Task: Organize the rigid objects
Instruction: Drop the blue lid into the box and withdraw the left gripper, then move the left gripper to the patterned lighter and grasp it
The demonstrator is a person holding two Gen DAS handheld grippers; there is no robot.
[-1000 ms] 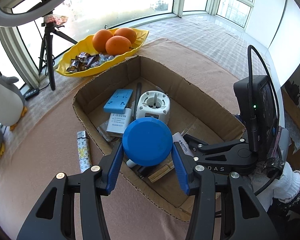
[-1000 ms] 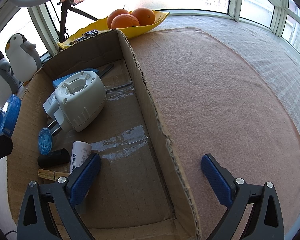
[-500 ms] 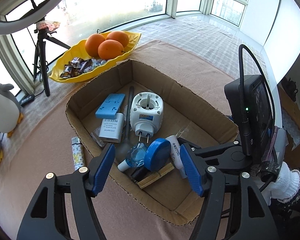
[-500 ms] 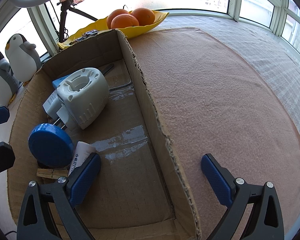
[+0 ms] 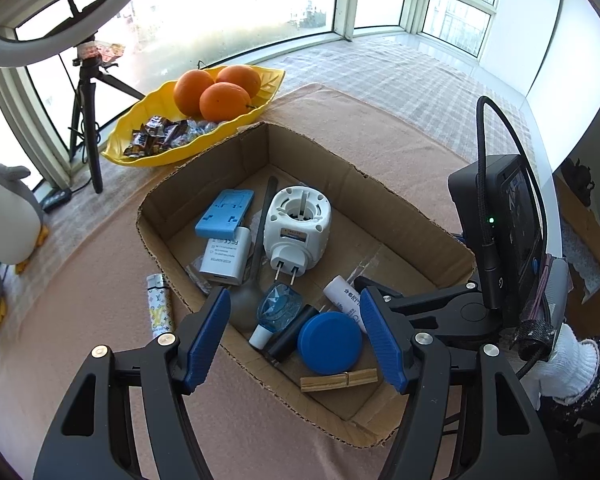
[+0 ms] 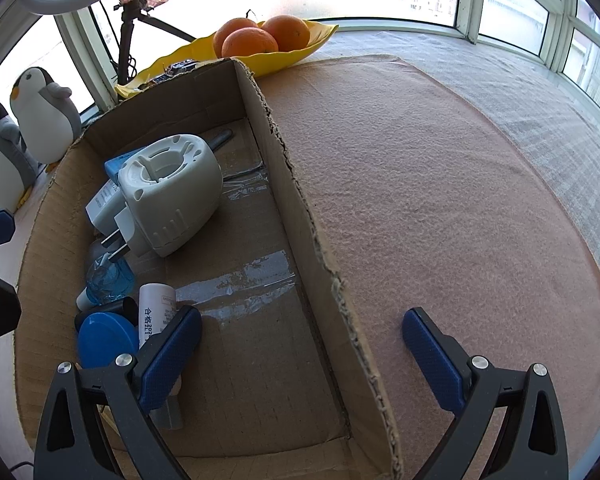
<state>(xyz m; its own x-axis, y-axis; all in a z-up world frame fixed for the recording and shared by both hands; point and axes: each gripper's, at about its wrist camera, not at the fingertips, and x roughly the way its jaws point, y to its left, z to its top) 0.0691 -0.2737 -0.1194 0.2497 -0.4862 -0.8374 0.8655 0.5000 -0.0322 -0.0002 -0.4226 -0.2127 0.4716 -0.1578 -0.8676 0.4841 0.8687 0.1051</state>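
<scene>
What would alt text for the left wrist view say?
An open left gripper hangs over a cardboard box of small items: a blue lid, a white plug, a clothespin. A lighter lies outside.

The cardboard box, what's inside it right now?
The cardboard box holds a white plug-in device, white adapter, blue holder, blue lid, clothespin, small bottles. Anything beneath them is hidden.

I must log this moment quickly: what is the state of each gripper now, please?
Left gripper: open, holding nothing; the blue lid lies below it in the cardboard box.
Right gripper: open, empty, straddling the box wall.
</scene>
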